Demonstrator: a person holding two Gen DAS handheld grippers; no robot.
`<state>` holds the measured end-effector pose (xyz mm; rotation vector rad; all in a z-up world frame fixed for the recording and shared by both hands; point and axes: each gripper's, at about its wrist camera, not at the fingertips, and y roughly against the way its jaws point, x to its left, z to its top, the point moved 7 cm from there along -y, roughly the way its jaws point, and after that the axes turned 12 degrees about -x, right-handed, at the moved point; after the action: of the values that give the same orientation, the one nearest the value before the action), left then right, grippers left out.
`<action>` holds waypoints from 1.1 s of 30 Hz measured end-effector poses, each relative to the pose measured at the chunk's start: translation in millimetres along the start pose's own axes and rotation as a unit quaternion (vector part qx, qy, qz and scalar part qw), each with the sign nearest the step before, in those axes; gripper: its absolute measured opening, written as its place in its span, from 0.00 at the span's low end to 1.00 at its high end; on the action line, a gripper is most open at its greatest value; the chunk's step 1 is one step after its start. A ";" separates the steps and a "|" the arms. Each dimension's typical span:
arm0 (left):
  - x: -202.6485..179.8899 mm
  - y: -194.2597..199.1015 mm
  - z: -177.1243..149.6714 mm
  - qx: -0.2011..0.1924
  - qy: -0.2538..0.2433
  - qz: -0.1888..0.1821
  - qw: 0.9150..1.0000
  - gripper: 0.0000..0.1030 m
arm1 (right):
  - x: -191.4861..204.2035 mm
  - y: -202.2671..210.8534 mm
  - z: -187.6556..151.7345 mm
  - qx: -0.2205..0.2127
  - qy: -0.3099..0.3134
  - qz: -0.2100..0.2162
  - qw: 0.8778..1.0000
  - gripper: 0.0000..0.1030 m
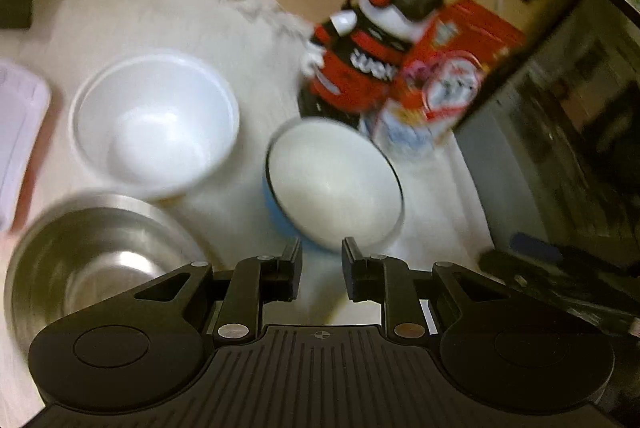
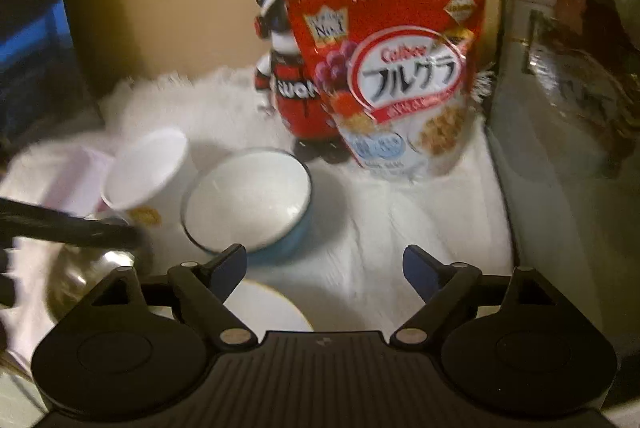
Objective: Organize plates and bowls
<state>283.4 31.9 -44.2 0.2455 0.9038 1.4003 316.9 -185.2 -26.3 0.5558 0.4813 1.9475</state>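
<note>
A white cloth (image 1: 248, 39) covers the bench, and on it, at the lower left of the left wrist view, stands a steel bowl (image 1: 92, 260), mouth up. Above it sits a white bowl (image 1: 156, 123), also mouth up, and just right of centre a blue bowl (image 1: 336, 183) with a white inside, its mouth tipped a little toward the camera. These are round, so no long axis shows. The three stand apart, none nested, so by my reading the stacking is mostly still to do. A white plate (image 2: 268, 308) lies low in the right wrist view, partly hidden. Behind stand a red cereal bag (image 2: 400, 67) and a toy figure (image 1: 368, 47). The left gripper (image 1: 321, 268) has its jaws nearly together, holding nothing; the right gripper (image 2: 324, 272) has its jaws wide apart and empty
</note>
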 end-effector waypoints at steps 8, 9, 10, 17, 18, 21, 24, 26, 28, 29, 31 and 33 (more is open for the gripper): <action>22.1 -68.1 19.0 0.029 0.007 0.075 0.997 0.23 | 2.7 -80.5 11.0 0.067 -0.048 -0.015 0.996 0.58; 25.8 -73.0 19.1 0.030 0.008 0.078 0.997 0.23 | 3.5 -89.9 9.1 0.074 -0.054 -0.017 0.996 0.56; 27.5 -79.5 19.6 0.032 0.007 0.081 0.996 0.23 | 4.0 -100.0 7.5 0.081 -0.056 -0.020 0.995 0.56; 28.1 -110.6 15.9 0.056 -0.016 0.083 0.995 0.23 | -1.8 -163.2 -13.2 0.152 -0.076 -0.025 0.985 0.40; 26.5 -113.0 16.6 0.056 -0.026 0.082 0.995 0.23 | -1.4 -169.2 -16.8 0.162 -0.080 -0.020 0.983 0.36; 23.4 -122.3 17.1 0.057 -0.042 0.082 0.994 0.23 | 1.7 -183.3 -26.1 0.182 -0.090 -0.008 0.979 0.35; 25.5 -133.5 15.5 0.070 -0.034 0.085 0.993 0.24 | 12.7 -186.0 -24.7 0.178 -0.072 -0.001 0.981 0.35; 26.3 -134.0 15.7 0.078 -0.020 0.086 0.993 0.27 | 15.0 -182.2 -24.2 0.179 -0.066 -0.003 0.982 0.35; 20.6 -132.5 13.8 0.090 -0.015 0.073 0.993 0.29 | 12.9 -174.6 -21.8 0.175 -0.073 -0.005 0.982 0.35; 17.7 -133.2 13.1 0.093 -0.018 0.066 0.993 0.29 | 10.3 -168.4 -20.3 0.169 -0.077 -0.006 0.983 0.35; 10.6 -135.8 8.3 0.100 -0.027 0.048 0.993 0.29 | 3.1 -159.0 -18.5 0.160 -0.082 -0.012 0.984 0.35; 6.9 -140.0 4.8 0.109 -0.033 0.046 0.992 0.25 | -2.5 -154.8 -19.3 0.159 -0.083 -0.014 0.984 0.34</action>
<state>389.4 10.9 -133.6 0.5025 1.0015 1.3695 418.9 -125.9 -128.4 0.9027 0.6945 1.7879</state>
